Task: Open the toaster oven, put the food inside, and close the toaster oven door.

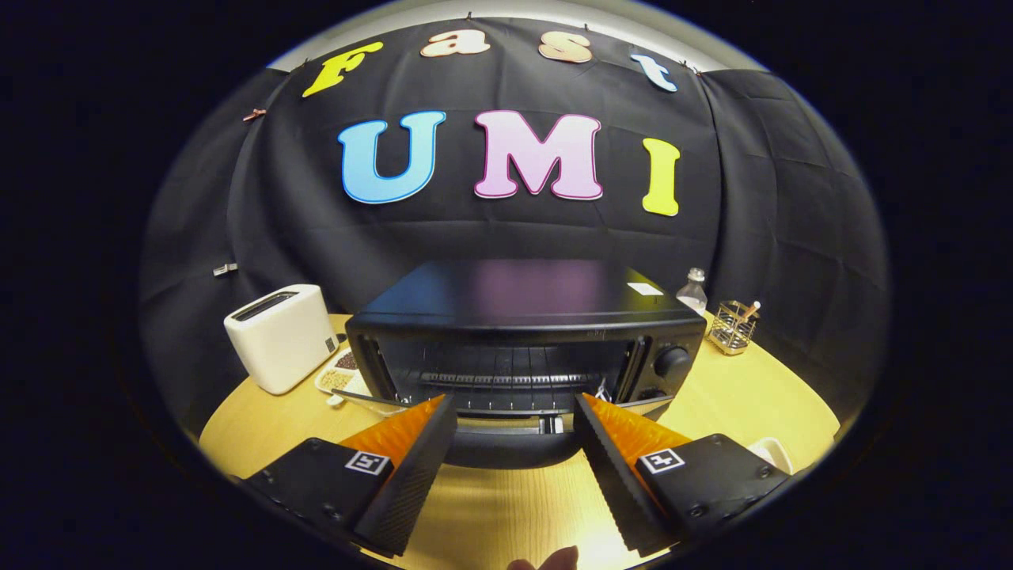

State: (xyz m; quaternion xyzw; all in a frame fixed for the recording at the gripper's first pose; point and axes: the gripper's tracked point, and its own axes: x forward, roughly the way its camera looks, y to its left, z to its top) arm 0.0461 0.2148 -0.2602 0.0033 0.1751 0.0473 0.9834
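While spread empty, gripper (514,408) just before open toaster oven (525,342).

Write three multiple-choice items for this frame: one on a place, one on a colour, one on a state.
1. Where does the pop-up toaster stand relative to the toaster oven?
A. To its left
B. On top of it
C. Behind it

2. What colour is the pop-up toaster?
A. Red
B. White
C. Black

3. What state is the toaster oven door in?
A. Shut
B. Removed
C. Folded down open

Answers: 1 A, it sits on the table left of the oven. 2 B, its casing is white. 3 C, the rack inside is exposed, and the open gripper is empty.
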